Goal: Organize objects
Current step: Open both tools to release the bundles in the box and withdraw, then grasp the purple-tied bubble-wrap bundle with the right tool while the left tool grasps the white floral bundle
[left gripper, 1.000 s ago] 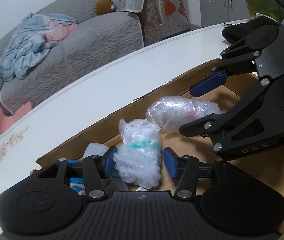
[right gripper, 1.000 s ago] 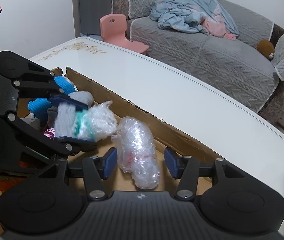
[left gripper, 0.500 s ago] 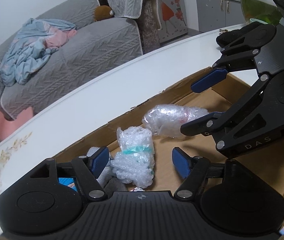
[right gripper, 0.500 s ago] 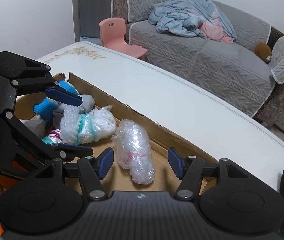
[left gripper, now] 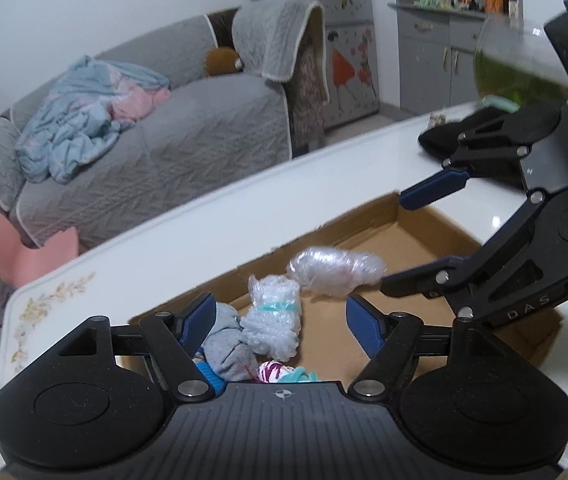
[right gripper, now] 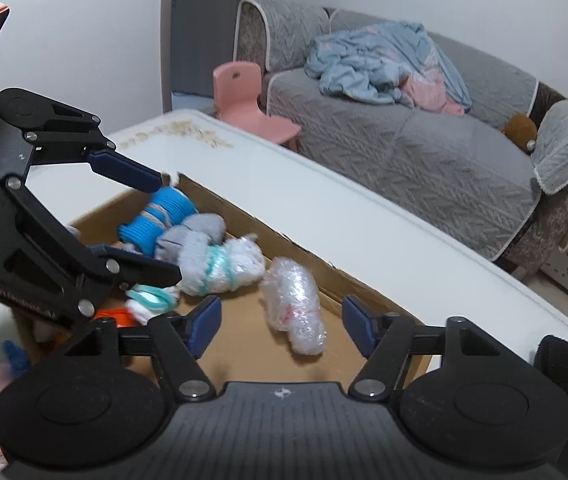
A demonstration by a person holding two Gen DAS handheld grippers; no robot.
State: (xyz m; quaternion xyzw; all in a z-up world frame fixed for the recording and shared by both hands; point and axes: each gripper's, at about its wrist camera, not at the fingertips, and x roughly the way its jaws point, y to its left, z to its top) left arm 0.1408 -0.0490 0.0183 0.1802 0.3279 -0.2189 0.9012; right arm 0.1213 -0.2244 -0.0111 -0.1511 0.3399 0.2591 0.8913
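Observation:
A shallow cardboard tray (left gripper: 415,216) (right gripper: 240,210) lies on the white table. In it lie a plastic-wrapped bundle with a teal band (left gripper: 274,316) (right gripper: 228,268) and a clear plastic-wrapped bundle with pink inside (left gripper: 335,270) (right gripper: 293,306), side by side. Blue, grey and striped rolled socks (right gripper: 164,220) (left gripper: 224,344) fill the tray's left end. My left gripper (left gripper: 282,322) is open and empty above the teal-banded bundle. My right gripper (right gripper: 280,326) is open and empty above the clear bundle.
A black cloth (left gripper: 463,136) (right gripper: 563,364) lies on the table past the tray's right end, near a glass bowl with green content (left gripper: 519,68). A grey sofa (right gripper: 423,148) and a pink child's chair (right gripper: 244,96) stand behind the table.
The left gripper let go of the teal-banded bundle and opened. Both grippers rose and pulled back from the tray. Both bundles now lie in the tray.

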